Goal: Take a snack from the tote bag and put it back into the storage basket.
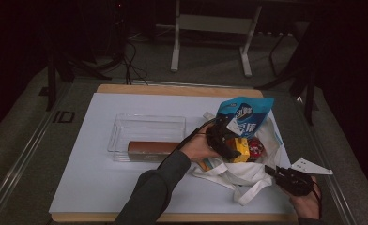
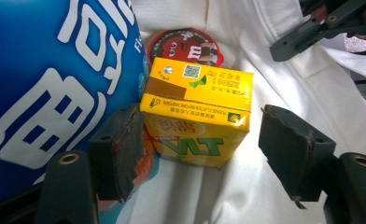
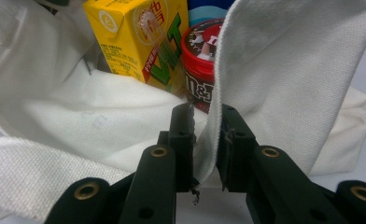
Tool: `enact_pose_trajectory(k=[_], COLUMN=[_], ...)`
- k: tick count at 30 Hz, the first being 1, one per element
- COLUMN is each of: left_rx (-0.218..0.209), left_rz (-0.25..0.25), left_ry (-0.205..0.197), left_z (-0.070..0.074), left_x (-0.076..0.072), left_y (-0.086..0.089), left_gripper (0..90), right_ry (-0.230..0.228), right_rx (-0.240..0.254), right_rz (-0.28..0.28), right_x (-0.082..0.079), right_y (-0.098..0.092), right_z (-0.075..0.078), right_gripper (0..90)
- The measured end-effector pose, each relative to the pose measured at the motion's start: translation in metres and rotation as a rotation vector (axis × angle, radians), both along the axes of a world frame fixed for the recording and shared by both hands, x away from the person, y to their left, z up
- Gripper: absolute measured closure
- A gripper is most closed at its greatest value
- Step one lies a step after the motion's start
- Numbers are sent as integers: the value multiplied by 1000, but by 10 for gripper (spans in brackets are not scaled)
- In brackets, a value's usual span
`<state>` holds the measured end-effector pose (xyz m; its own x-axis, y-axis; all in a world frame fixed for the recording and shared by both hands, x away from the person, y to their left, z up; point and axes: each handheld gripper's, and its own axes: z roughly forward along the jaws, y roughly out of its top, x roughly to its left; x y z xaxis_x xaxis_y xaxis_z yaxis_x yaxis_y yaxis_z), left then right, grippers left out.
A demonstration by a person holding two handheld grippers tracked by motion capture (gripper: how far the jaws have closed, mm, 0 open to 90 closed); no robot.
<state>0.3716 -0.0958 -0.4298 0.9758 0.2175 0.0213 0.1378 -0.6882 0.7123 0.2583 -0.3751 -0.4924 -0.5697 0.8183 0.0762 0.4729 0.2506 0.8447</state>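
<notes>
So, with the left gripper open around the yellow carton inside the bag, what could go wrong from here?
1. The left gripper has one pad close to the blue snack bag, so closing may pinch it together with the yellow carton.
2. The right gripper clamps only the white bag's edge; if the cloth slips, the opening may fall shut.
3. The red M&M's tub sits right behind the carton and may be knocked.

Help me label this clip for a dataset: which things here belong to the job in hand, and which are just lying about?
In the job:
- white tote bag, rim pinched by the right gripper
- yellow drink carton, between the open jaws of the left gripper
- blue snack bag
- M&M's tub

Lying about:
- clear plastic tray
- brown box
- white table mat
</notes>
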Motion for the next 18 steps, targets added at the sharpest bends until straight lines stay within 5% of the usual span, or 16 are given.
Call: enact_pose_trajectory(k=[18], left_rx=[24], left_rz=[-30], left_ry=[27], left_z=[-14], left_x=[10], left_y=[-18], left_gripper=[236], right_ry=[-1], right_rx=[4], right_rz=[2], right_x=[0], right_y=[0], right_z=[0], right_gripper=[751])
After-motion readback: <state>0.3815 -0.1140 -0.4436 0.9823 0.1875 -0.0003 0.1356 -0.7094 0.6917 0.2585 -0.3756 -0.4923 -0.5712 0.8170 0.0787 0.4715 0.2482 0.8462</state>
